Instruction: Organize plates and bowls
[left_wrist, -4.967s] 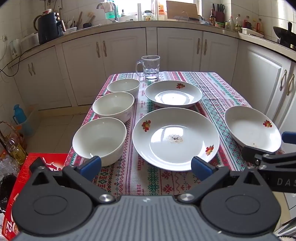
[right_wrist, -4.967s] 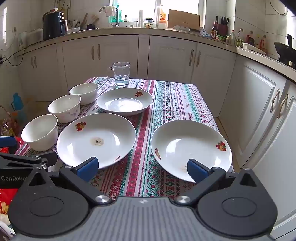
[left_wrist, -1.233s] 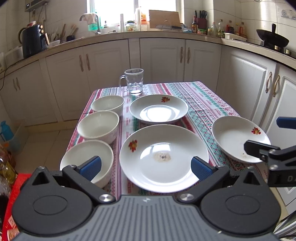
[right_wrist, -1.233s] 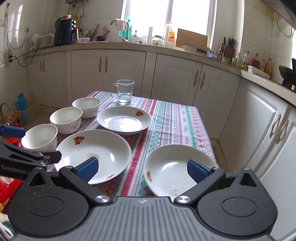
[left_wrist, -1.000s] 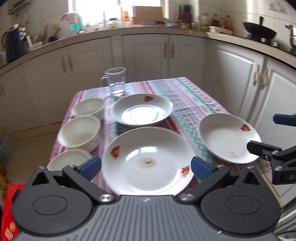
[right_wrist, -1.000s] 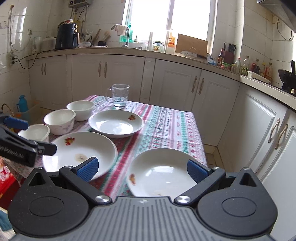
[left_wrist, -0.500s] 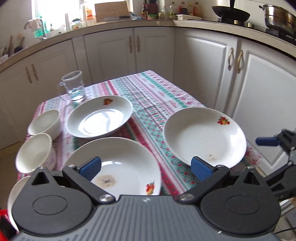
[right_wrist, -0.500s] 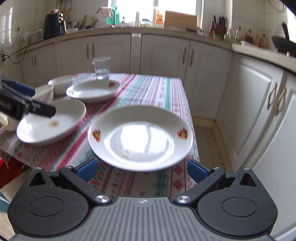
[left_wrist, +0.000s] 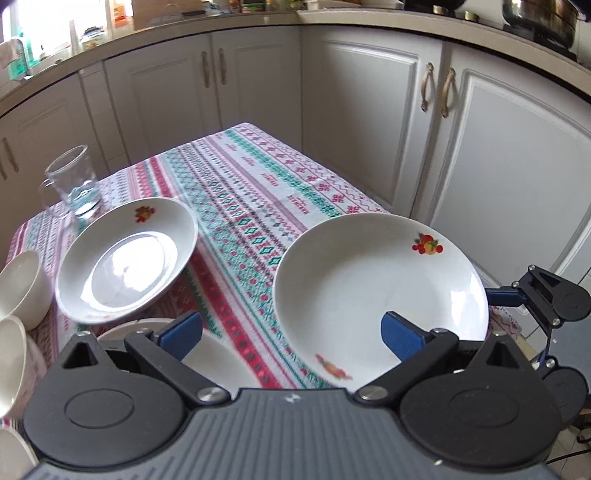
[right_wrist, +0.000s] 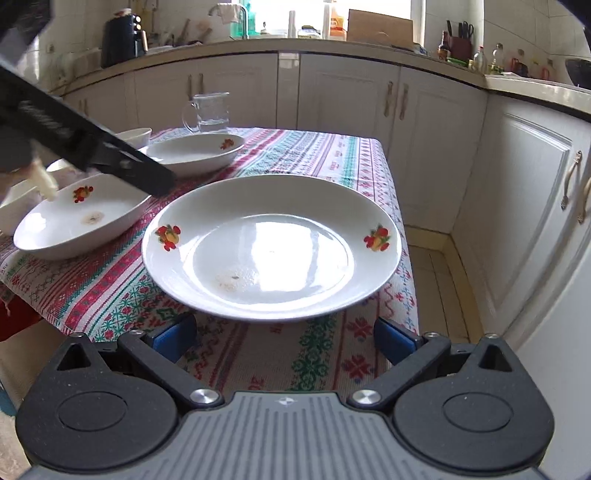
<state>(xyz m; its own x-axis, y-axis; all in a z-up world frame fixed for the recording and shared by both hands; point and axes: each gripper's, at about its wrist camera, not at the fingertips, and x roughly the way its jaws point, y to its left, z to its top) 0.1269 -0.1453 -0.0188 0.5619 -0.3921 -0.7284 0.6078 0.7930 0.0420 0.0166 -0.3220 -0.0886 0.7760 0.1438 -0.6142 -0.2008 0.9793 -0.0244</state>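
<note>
A white plate with fruit prints lies at the table's right front corner; it also shows in the left wrist view. My right gripper is open, low at the table edge, its fingers on either side of the plate's near rim. My left gripper is open and empty, above the table between this plate and a larger plate. A third plate lies farther back. White bowls stand along the left edge.
A glass mug with water stands at the back left of the patterned tablecloth. White kitchen cabinets surround the table closely on the right and behind. The left gripper's body crosses the right wrist view over the larger plate.
Both grippers have swung right and come closer to the right front plate. The right gripper has dropped to the table edge, its fingers now flanking that plate's rim. Both stay open.
</note>
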